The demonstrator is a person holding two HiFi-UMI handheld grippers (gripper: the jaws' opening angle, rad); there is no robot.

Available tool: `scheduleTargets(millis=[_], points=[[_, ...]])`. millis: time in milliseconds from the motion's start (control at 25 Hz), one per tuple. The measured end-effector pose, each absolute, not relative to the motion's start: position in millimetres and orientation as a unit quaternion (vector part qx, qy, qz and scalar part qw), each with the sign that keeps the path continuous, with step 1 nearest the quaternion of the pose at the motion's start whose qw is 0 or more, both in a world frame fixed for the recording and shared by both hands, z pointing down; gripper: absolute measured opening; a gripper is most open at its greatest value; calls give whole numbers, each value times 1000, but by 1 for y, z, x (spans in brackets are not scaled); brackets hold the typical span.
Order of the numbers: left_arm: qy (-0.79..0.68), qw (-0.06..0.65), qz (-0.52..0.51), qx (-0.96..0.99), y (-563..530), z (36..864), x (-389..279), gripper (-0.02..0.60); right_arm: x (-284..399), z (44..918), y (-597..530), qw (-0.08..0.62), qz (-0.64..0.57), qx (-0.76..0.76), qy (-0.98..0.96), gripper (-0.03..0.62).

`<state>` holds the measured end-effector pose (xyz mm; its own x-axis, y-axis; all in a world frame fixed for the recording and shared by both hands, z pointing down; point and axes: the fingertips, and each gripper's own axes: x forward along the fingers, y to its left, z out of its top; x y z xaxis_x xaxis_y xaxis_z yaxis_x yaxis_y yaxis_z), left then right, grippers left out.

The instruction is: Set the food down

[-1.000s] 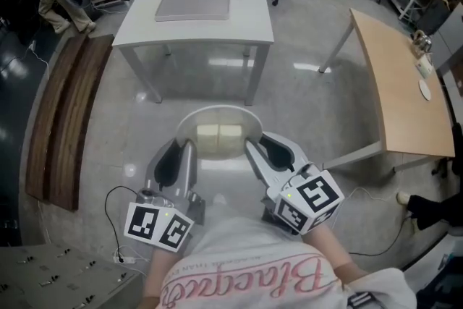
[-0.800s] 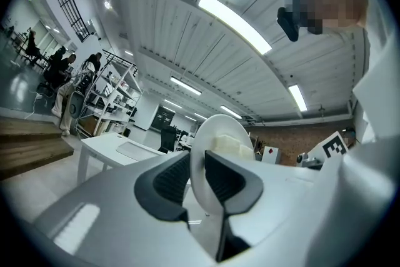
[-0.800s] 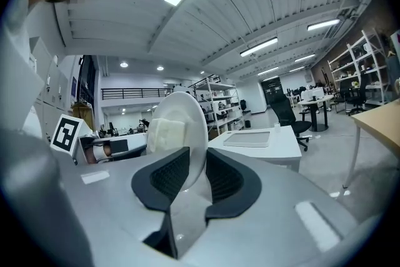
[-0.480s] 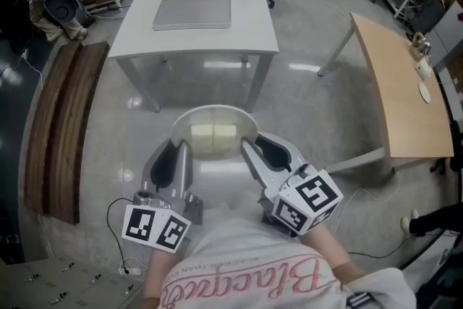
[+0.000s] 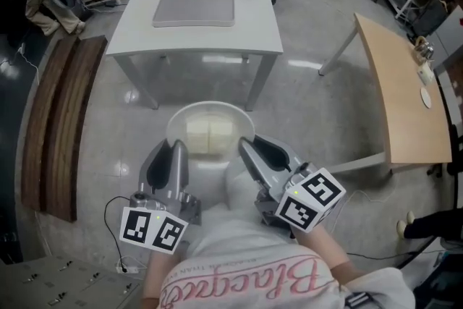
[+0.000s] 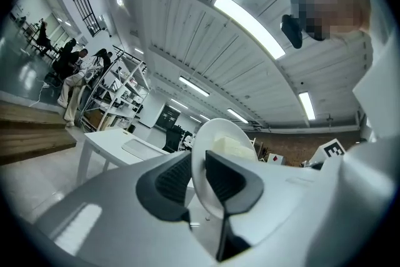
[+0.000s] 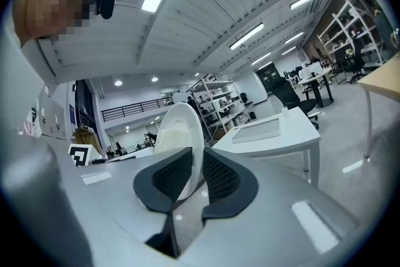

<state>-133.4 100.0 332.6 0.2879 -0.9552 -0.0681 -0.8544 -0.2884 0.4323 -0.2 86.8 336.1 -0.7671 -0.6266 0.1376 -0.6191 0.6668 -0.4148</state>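
A white plate [image 5: 176, 128] with pale blocks of food [image 5: 210, 133] on it is held level over the floor, in front of the person's body. My left gripper [image 5: 176, 150] is shut on the plate's left near rim, and my right gripper [image 5: 244, 148] is shut on its right near rim. In the left gripper view the plate [image 6: 201, 153] stands edge-on between the jaws, with the food [image 6: 232, 147] above. The right gripper view shows the plate [image 7: 190, 128] clamped the same way, the food [image 7: 169, 133] on its left face.
A white table [image 5: 255, 22] with a grey mat [image 5: 194, 9] stands just ahead. A wooden bench [image 5: 51, 127] runs along the left. A wooden table [image 5: 400, 94] stands at the right. Office chairs and shelving are farther back. A cable [image 5: 116, 228] lies on the floor.
The white table has come nearer and lower in the head view as the person walked toward it. Both grippers keep the plate between them, unchanged.
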Motion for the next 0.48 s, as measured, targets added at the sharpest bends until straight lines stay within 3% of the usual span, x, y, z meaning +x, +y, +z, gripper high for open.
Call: scheduleTargets(millis=[480], points=[[-579, 187, -194, 769, 42, 335, -139, 55, -1, 334, 19, 56, -276, -303, 910, 44]])
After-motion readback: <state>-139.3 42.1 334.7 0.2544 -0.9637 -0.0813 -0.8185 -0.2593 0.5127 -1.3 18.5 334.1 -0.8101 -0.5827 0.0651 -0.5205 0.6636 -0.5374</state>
